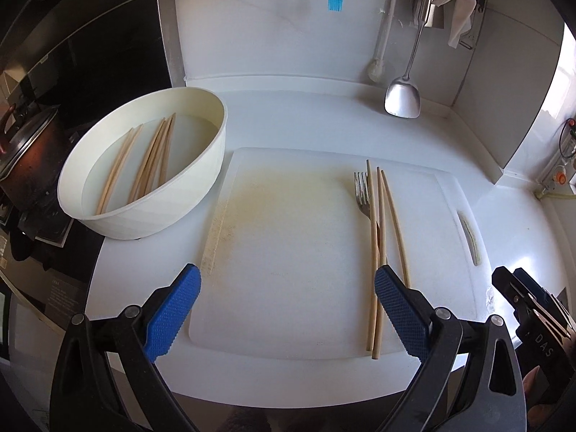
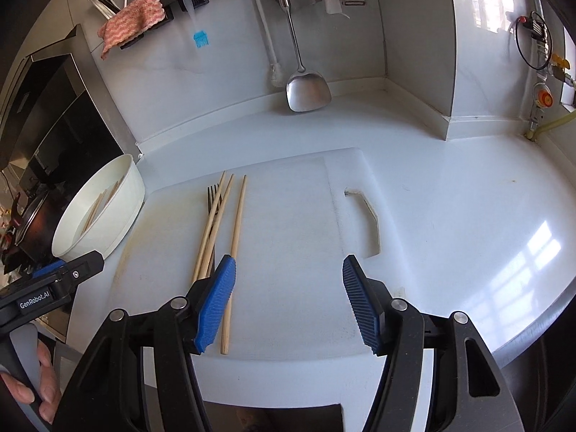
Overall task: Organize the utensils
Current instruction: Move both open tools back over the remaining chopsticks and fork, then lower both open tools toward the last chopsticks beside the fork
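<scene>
Three wooden chopsticks (image 1: 378,237) and a metal fork (image 1: 363,194) lie on the right part of a white cutting board (image 1: 288,252). A white oval tub (image 1: 201,180) at the left holds several more chopsticks (image 1: 151,162). My left gripper (image 1: 288,280) is open and empty over the board's near edge, its right finger beside the chopsticks. In the right wrist view, my right gripper (image 2: 288,270) is open and empty over the board (image 2: 288,216), its left finger over the chopsticks (image 2: 235,237) and fork (image 2: 213,198). The tub (image 2: 118,208) is at the left.
A metal spatula (image 1: 403,97), a white brush (image 1: 377,68) and a blue silicone brush (image 1: 334,0) hang on the back wall. A dark pot (image 1: 25,158) stands at the far left on the stove. A pink cloth (image 2: 133,21) hangs from the rack.
</scene>
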`<state>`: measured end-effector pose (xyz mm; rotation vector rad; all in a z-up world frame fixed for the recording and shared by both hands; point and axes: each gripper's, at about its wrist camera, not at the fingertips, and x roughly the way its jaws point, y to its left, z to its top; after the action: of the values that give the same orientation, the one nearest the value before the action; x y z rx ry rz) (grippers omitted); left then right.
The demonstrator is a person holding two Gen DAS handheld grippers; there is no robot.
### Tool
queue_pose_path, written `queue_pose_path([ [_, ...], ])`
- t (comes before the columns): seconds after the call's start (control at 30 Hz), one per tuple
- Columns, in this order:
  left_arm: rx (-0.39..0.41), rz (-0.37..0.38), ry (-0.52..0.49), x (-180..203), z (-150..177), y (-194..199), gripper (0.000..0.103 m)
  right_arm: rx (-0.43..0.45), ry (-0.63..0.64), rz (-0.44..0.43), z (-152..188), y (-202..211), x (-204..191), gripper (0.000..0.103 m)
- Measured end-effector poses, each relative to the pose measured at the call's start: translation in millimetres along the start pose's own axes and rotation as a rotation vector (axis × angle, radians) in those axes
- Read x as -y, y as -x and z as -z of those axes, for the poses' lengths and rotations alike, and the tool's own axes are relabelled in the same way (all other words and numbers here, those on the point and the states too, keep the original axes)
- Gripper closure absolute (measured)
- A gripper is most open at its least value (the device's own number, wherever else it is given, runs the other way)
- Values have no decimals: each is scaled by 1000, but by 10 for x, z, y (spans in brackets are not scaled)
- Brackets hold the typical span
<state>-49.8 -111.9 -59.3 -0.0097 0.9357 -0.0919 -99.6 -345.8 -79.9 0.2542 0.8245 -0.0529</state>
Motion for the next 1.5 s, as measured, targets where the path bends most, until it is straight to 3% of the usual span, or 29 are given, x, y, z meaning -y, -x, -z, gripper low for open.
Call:
queue_pose_path([
  [0.4,76,80,-20,230,-12,-517,7,52,6,-17,57,-499,-79,44],
  [0.63,88,78,-43,273,59,-785,7,51,13,-25,150,-752,-127,44],
  [0.9,74,110,-47,295,21,-926,7,48,15,-18,154,-805,-137,44],
  [1.5,43,105,-54,339,38,-1108,7,46,5,-7,143,-834,-109,44],
])
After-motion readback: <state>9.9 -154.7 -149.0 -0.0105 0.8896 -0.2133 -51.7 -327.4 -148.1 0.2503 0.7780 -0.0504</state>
